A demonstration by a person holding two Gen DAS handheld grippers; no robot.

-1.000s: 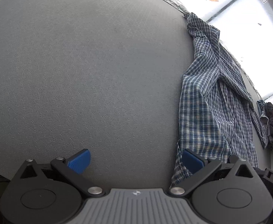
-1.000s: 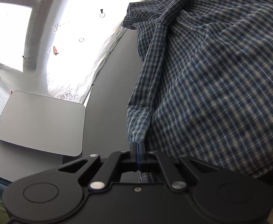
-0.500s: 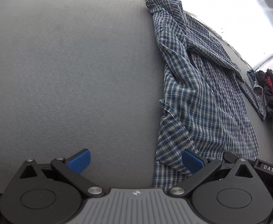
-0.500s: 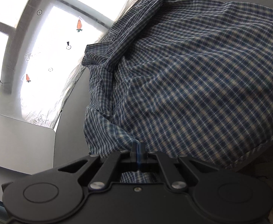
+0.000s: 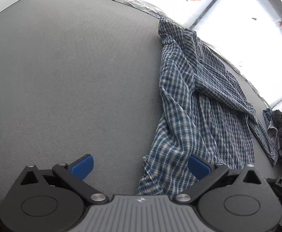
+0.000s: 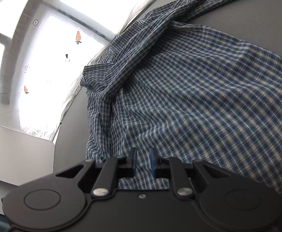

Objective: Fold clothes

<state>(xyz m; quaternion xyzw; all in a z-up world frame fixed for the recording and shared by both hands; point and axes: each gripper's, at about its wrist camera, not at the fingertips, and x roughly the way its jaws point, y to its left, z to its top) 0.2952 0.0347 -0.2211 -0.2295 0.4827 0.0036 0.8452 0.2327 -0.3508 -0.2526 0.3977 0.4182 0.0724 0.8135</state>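
Jaws of right gripper (image 6: pixel 142 161) just parting, plaid shirt (image 6: pixel 198 100) rumpled – spread on gray table (image 6: pixel 256 15)

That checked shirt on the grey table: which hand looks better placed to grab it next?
Probably the right. The right gripper sits over the checked shirt, jaws just parted, cloth showing between them. The left gripper is wide open, mostly over bare grey table at the shirt's edge.

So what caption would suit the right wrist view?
Right hand-held gripper, jaws slightly parted, over a plaid shirt on a grey table.
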